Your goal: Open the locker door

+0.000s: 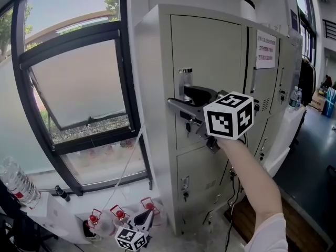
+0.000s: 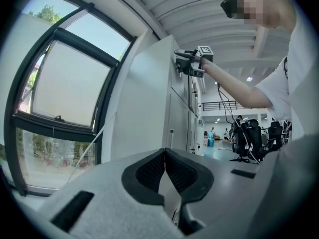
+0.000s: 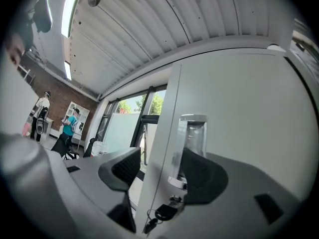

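Right tongs (image 1: 181,99): jaws wide, 1 on each side of the locker door (image 1: 210,51) edge at the handle recess (image 3: 192,138). Left tongs (image 2: 164,158): jaws together, empty, held low.

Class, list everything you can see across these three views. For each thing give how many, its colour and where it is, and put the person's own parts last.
Locker cabinet: one bank, pale grey, right of the window.
Door handle: one, chrome, recessed at the left edge of the top door.
Keys: one bunch, dark, hanging just below that handle.
Notice: one, white sheet, on a door further along.
Window: one, black frame, left of the lockers.
Plastic bottle: one, clear, lower left by the window.
Right gripper: one, grey with black pads, jaws apart astride the cabinet's front corner at the handle.
Left gripper: one, grey, jaws together, empty, held low.
Forearm: one, behind the right gripper.
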Available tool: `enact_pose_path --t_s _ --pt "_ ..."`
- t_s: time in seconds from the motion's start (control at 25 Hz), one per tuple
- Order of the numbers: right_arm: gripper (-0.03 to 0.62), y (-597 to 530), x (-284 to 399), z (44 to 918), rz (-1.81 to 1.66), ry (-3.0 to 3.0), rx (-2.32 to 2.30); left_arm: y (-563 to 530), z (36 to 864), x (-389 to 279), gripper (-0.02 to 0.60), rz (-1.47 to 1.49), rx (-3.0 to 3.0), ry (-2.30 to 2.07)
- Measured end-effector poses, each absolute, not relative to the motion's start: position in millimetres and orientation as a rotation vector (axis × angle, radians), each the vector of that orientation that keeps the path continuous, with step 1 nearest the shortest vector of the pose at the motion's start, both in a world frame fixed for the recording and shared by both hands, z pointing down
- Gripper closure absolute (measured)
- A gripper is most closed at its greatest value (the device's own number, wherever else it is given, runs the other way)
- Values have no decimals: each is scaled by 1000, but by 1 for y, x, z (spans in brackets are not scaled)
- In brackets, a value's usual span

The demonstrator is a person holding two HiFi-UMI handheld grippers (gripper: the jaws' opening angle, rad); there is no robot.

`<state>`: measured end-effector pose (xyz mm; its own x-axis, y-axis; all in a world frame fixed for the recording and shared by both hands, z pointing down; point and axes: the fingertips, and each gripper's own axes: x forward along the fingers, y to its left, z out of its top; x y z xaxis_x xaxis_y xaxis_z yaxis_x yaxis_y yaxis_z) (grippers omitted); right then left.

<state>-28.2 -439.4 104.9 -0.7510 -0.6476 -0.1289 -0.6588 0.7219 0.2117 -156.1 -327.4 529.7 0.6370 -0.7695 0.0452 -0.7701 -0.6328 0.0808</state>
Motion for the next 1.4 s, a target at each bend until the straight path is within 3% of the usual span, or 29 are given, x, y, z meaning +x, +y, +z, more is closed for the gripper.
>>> enact_pose_path --t_s 0.8,1.12,1.4 --pt "349 -391 -5 105 333 2786 -1101 -326 531 -138 572 48 2782 -1210" --pt "465 -362 34 104 375 2724 -1165 -332 530 -117 572 54 2820 -1124" --pt "464 -333 71 105 356 2720 -1187 -333 524 -78 572 60 2900 -972"
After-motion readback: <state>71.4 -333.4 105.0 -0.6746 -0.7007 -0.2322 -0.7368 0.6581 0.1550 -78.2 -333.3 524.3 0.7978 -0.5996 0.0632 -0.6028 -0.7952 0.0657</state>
